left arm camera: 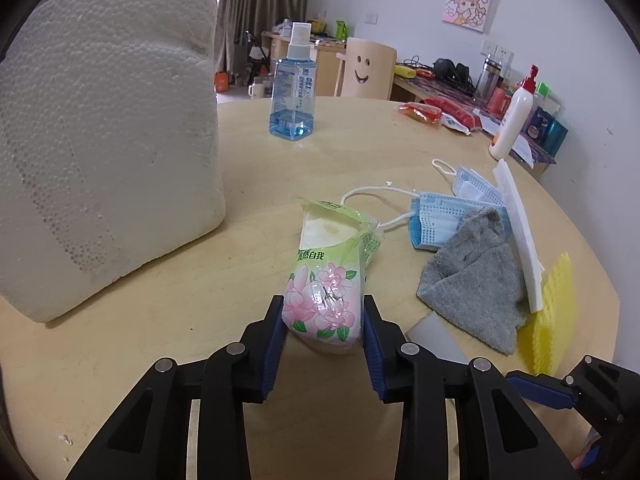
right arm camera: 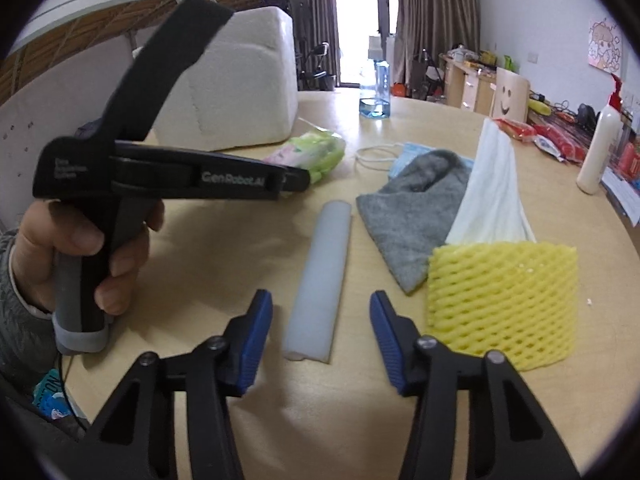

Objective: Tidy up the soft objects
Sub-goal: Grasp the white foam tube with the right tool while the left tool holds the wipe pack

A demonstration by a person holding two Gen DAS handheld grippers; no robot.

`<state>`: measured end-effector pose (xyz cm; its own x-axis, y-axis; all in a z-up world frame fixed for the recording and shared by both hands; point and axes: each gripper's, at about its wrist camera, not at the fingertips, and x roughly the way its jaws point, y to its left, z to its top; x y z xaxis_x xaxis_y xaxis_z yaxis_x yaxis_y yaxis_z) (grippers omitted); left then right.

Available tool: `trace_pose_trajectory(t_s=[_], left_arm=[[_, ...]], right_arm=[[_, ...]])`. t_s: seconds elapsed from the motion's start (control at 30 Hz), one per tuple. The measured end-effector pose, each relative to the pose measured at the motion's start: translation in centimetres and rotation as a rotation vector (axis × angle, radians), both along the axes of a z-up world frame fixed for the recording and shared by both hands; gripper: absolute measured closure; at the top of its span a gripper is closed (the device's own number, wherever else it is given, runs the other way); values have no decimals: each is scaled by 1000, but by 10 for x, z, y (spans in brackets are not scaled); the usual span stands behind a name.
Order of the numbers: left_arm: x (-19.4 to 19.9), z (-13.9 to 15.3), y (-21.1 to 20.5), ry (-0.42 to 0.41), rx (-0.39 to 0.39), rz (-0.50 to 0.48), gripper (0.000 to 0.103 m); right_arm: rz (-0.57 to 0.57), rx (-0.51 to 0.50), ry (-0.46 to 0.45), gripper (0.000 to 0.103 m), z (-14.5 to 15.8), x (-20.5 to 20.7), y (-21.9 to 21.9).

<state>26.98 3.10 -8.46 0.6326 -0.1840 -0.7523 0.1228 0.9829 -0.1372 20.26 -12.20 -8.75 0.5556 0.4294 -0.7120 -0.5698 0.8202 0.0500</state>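
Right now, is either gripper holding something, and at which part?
The left gripper grips the tissue pack at its near end, by its two sides. The right gripper holds nothing; the white foam strip lies between its open jaws.

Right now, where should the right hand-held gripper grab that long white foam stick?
Probably at the near end of the white foam strip, coming down from above. It lies flat on the table, pointing away, and its long sides are bare, so the right hand-held gripper, already open astride it, can pinch across its narrow width without bumping the grey sock or the yellow foam net.

Soft daylight, blown-out window point(right arm camera: 362, 8), fisheye-warped edges.
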Motion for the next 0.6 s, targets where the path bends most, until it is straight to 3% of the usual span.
trace_pose_trajectory(t_s=[0.1,0.37,0.6], left_arm=[[1,0,0,0,-7,-4,69],[-6,6,6,-41,-5,20,69],[-8,10,11,-67,-11,36,69]], right_arm=[[-16,-48,-36,59,-1,-4,4],[-8,-9,-52,75,-1,-11,0],[-7,48,-27,80,0,-10,-4]])
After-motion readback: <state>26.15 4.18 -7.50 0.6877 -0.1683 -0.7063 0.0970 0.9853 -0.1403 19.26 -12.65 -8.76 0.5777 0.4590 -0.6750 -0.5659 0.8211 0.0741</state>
